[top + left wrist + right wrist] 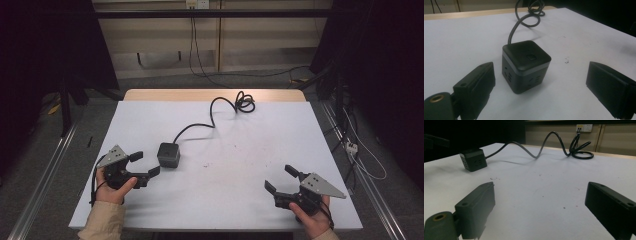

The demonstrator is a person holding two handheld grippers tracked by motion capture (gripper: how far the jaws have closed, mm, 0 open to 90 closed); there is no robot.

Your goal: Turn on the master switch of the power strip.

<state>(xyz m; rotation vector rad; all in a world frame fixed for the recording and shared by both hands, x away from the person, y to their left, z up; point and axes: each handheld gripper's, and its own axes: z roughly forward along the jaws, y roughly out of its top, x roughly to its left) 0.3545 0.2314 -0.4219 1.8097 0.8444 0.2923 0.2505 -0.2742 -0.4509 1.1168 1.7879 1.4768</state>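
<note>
A black cube power socket [169, 154] sits left of the table's middle; its black cable [215, 112] runs back to a coil [244, 103] at the far edge. In the left gripper view the cube [525, 65] stands just ahead of the jaws, sockets on its sides. My left gripper [144, 164] is open, close to the cube's left side, nothing between its jaws. My right gripper [281, 179] is open near the front right, well away from the cube. In the right gripper view the cube [473, 159] lies far left and the cable [536, 152] loops across.
The white table top [235, 165] carries a few small dark specks near its middle. A wooden strip [215, 94] edges the far side. Cables and a wall outlet [196, 4] lie beyond the table, and a power strip [352, 147] rests on the floor at right.
</note>
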